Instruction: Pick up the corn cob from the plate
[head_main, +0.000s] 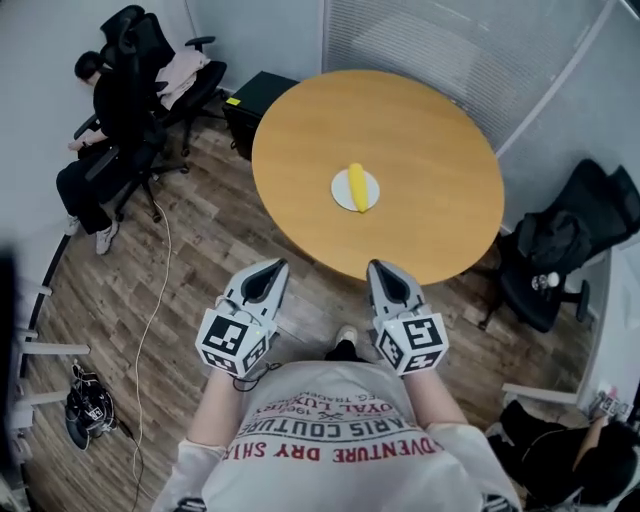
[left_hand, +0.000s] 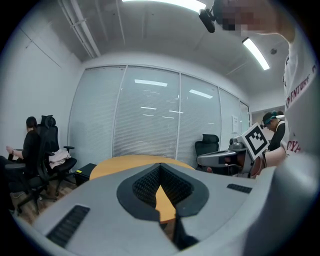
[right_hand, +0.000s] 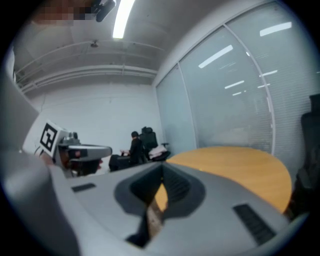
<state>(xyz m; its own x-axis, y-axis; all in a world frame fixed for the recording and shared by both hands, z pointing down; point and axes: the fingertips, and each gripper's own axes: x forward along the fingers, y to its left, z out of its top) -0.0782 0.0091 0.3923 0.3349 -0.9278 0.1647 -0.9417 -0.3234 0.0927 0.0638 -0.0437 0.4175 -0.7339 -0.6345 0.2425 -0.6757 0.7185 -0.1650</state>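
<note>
A yellow corn cob (head_main: 357, 187) lies on a small white plate (head_main: 340, 191) near the middle of a round wooden table (head_main: 430, 130). My left gripper (head_main: 274, 266) and right gripper (head_main: 379, 267) are held side by side just short of the table's near edge, both pointing toward it and well apart from the plate. The jaws of each are shut with nothing between them. In the left gripper view the left gripper (left_hand: 160, 166) faces the table top (left_hand: 125, 162). The right gripper view shows the right gripper (right_hand: 162, 168) before the table (right_hand: 240, 165). Neither gripper view shows the corn.
A person sits in a black office chair (head_main: 135, 60) at the back left. A black box (head_main: 255, 95) stands by the table's far left. Another black chair (head_main: 560, 250) with a bag is at the right. A cable (head_main: 150, 320) trails across the wood floor.
</note>
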